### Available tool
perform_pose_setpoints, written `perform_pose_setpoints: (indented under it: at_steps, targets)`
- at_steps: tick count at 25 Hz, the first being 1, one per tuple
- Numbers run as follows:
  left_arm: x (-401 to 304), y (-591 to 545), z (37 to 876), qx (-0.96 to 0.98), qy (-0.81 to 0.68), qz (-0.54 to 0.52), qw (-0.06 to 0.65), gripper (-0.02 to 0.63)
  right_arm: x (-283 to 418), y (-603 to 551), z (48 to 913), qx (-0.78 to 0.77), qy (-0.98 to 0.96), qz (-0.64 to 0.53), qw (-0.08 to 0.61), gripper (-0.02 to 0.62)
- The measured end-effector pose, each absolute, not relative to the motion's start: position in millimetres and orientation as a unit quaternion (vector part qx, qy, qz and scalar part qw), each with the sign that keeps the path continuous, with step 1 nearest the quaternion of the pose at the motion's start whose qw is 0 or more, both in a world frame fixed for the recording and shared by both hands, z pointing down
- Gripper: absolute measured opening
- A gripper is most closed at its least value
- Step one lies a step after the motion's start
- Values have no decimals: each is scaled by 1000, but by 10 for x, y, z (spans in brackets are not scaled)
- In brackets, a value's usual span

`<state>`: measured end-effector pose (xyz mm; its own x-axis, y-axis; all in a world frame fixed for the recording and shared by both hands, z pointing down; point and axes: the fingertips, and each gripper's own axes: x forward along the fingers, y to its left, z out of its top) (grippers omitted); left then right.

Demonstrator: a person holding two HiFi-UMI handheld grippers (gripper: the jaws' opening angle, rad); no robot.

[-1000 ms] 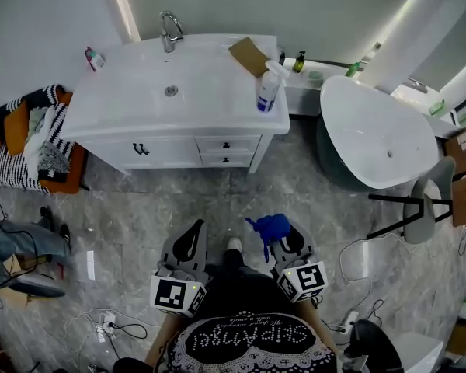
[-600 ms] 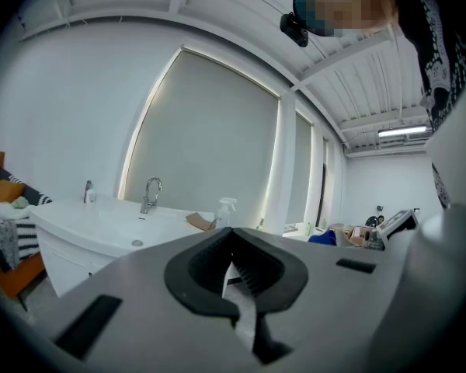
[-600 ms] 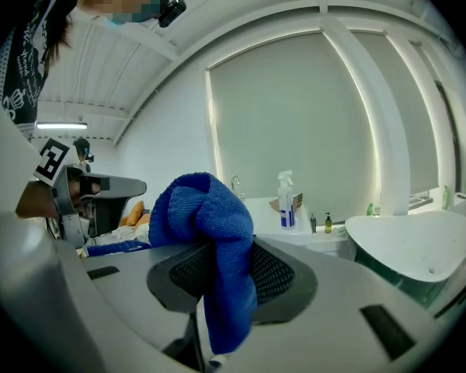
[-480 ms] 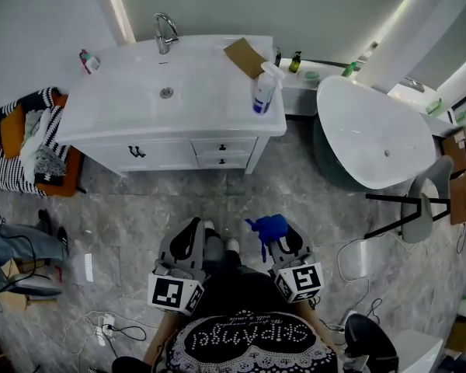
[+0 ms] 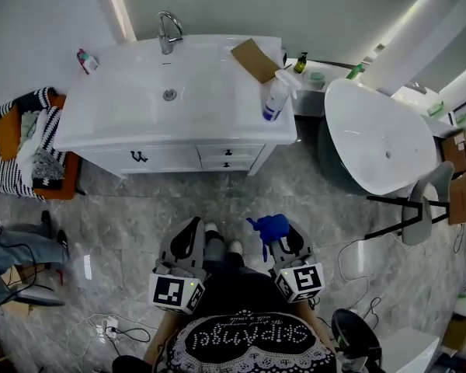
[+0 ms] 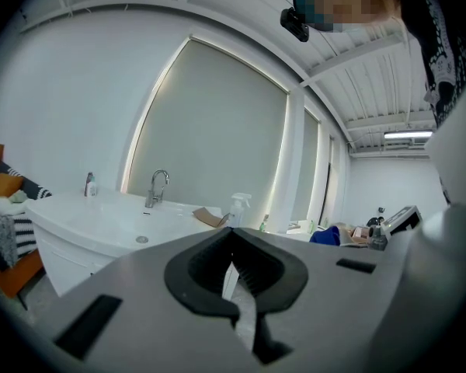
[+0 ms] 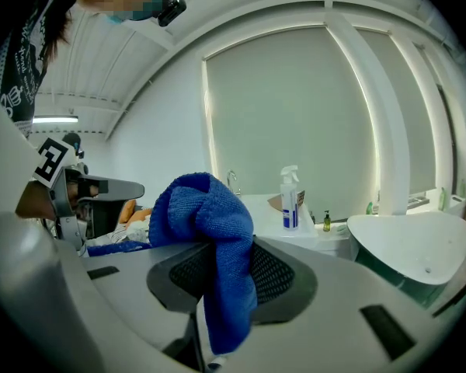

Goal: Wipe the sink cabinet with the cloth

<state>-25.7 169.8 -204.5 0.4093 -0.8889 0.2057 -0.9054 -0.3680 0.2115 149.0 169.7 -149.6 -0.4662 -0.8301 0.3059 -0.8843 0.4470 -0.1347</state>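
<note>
- Head view: the cabinet stands at 12 o'clock, well apart from me, with bare floor between us. That leaves room to step in.
- The cloth is bunched at the tip of my right gripper, low in front of my body. My left gripper is at its 9 o'clock and carries nothing.
- Crowding: the tub at 2 o'clock sits just beside the cabinet's right end. A stool is at 3 o'clock, and a clothes pile at 10 o'clock lies against the left end. The front is the easy face; both ends look tight.
- The top holds a bottle and a card near the right edge at 1 o'clock, with the faucet at the back. The left half of the top is open.
- Left gripper view: my jaws are together with nothing between the pads. The cabinet shows ahead at 10 o'clock.
- Right gripper view: my jaws are clamped on the cloth mid-fold. A wad stands above the pads and a tail hangs below.
- Handling, my guess: the cloth is soft, light and limp, with a nap that holds well in the pads. The present hold looks secure, and I would lead with the wad.
- The bottle looks tall and tippy, so I would wipe round it.
</note>
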Motion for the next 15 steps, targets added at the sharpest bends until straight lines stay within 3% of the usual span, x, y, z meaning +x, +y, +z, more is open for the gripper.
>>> perform_pose_setpoints:
  at_steps: [15]
  targets:
    - [-871,829,-2117,842,-519,29,145,0,974,903,-1533,547,-817,158,88,115]
